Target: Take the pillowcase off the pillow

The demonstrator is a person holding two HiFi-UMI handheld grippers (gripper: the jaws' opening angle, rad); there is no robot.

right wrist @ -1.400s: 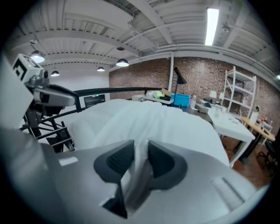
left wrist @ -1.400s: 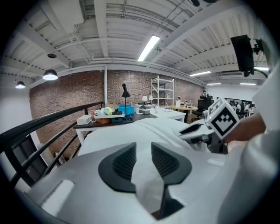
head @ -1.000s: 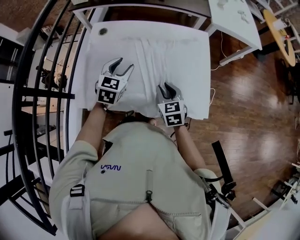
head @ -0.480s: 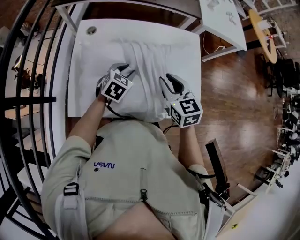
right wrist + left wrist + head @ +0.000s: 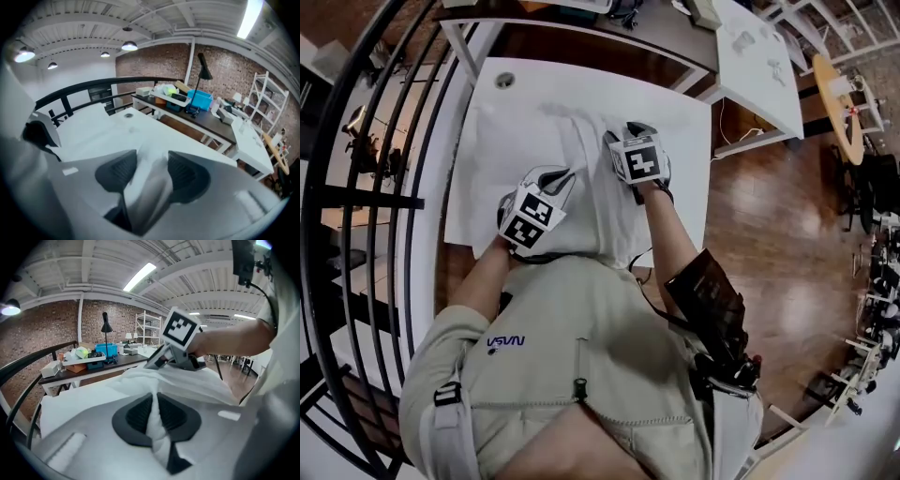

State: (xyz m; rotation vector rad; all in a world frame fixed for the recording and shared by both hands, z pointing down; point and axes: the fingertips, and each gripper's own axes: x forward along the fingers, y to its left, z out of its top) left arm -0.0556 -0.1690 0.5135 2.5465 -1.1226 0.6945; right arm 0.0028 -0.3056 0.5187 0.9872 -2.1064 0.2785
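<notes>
A white pillow in its white pillowcase lies along the middle of a white table. My left gripper sits at the pillow's near left. Its jaws have just been closing and are shut on a pinched fold of the pillowcase, seen up close in the left gripper view. My right gripper is farther up the pillow, on its right side. Its jaws have just been opening; they stand apart with loose white cloth between them, blurred. The right gripper also shows in the left gripper view.
A black curved railing runs along the table's left. A dark desk with a blue box and a lamp stands beyond the far edge. A second white table is at the right, over wooden floor.
The left gripper's jaws went from wide apart to shut on the cloth. The right gripper moved from the pillow's near edge up along it, and its jaws spread.
</notes>
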